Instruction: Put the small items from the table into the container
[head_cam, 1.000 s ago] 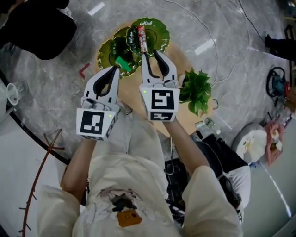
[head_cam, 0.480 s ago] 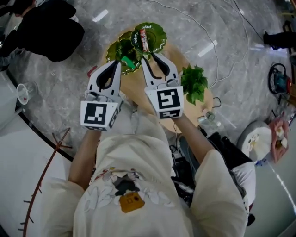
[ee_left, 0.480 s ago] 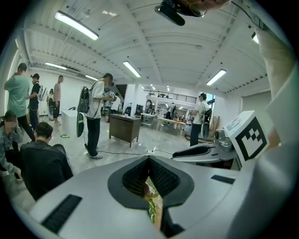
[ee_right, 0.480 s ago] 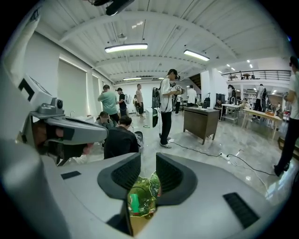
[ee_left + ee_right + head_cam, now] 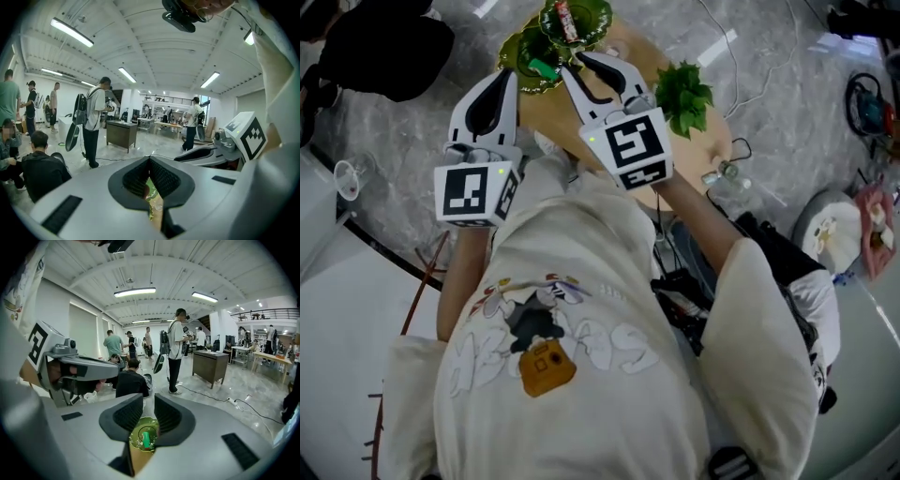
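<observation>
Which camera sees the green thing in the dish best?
The right gripper view: the green thing lies clear in the dish, mid-picture. The head view shows it tiny; the left gripper view, only a green sliver.

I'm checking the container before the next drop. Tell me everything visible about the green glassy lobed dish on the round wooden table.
The green dish looks like glossy, translucent glass, made of joined round lobes with wavy, ruffled rims. It lies flat near the far edge of the round wooden table. One lobe holds a small green block, another a red wrapped packet.
</observation>
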`<act>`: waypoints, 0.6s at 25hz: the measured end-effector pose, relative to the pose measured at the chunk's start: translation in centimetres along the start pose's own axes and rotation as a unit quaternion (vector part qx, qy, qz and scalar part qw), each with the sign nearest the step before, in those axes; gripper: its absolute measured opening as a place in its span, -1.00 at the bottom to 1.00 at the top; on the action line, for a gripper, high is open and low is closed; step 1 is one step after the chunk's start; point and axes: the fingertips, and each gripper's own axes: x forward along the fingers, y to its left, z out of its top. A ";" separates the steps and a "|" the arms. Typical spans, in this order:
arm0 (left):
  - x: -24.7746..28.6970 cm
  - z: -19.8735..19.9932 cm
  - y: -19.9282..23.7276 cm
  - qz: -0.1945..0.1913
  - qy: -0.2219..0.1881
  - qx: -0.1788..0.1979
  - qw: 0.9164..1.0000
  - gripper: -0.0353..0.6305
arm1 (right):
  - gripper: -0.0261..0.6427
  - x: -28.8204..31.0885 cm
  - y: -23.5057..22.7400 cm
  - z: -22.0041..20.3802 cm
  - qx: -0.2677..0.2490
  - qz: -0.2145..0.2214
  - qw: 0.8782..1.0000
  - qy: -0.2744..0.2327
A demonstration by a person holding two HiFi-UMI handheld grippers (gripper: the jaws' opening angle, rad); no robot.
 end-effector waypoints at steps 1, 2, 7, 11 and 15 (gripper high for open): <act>-0.5 0.1 -0.5 -0.003 -0.001 -0.001 1.000 -0.90 | -0.68 -0.6 0.4 -0.1 0.002 0.005 1.000 0.001; -0.9 0.5 -0.9 -0.007 -0.006 -0.001 1.000 -0.90 | -0.69 -1.0 0.7 0.1 0.005 0.010 1.000 -0.001; -2.8 2.2 -3.7 -0.041 -0.018 0.000 0.999 -0.90 | -0.75 -4.7 2.7 2.7 -0.022 0.016 0.999 -0.039; -4.4 2.7 -5.7 -0.054 -0.029 0.000 0.998 -0.90 | -0.77 -7.8 4.8 3.6 -0.050 0.020 0.997 -0.058; -5.6 2.4 -8.1 -0.076 -0.030 0.000 0.997 -0.90 | -0.82 -9.8 5.9 2.9 -0.043 0.009 0.997 -0.067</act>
